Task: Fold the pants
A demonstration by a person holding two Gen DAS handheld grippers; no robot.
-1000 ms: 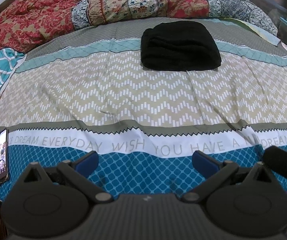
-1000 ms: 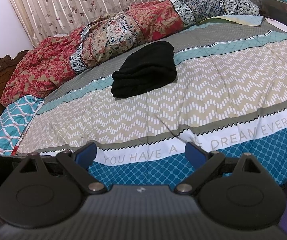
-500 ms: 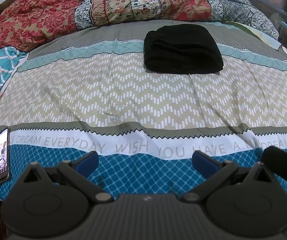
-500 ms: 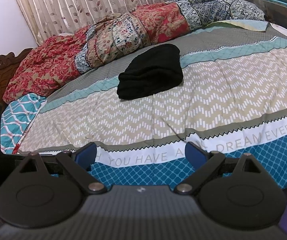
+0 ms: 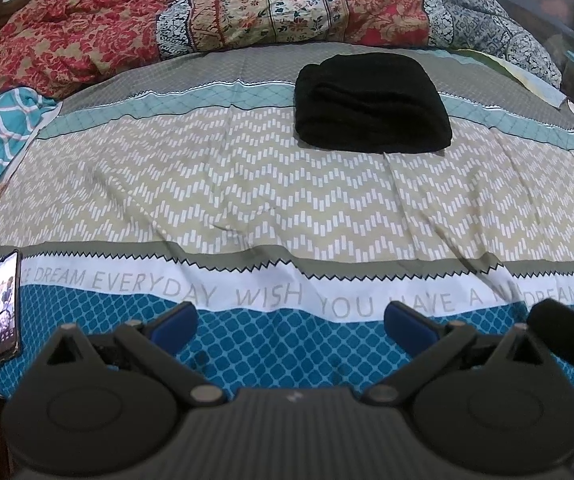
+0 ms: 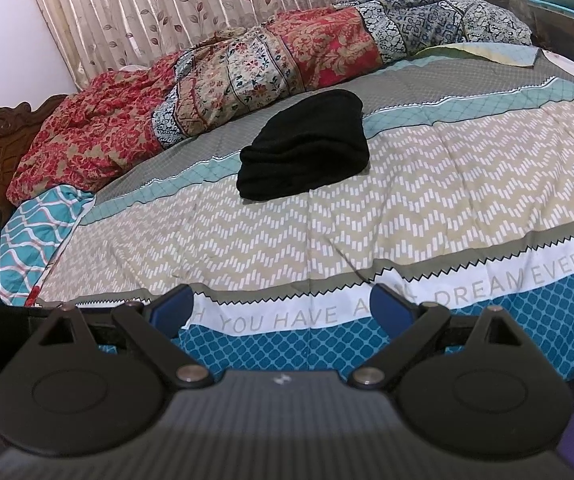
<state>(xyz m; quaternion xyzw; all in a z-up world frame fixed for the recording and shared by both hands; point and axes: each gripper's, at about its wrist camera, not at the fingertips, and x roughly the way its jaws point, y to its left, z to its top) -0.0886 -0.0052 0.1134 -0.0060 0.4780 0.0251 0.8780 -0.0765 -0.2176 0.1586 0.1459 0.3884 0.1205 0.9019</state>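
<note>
Both grippers, left [image 5: 289,322] and right [image 6: 281,306], gape empty over the bedspread's [image 5: 247,184] near edge; folded pants [image 5: 371,104] lie far, quilt [image 6: 215,80] and curtain [image 6: 191,4] beyond, phone [image 5: 3,308] left.

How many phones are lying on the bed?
1. The slim black smartphone with its lit screen lies on the blue patterned sheet at the bed's near left edge. The right wrist view doesn't show that corner, so it adds none.

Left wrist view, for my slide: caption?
Open left gripper faces folded black pants across patterned bedsheet.
</note>
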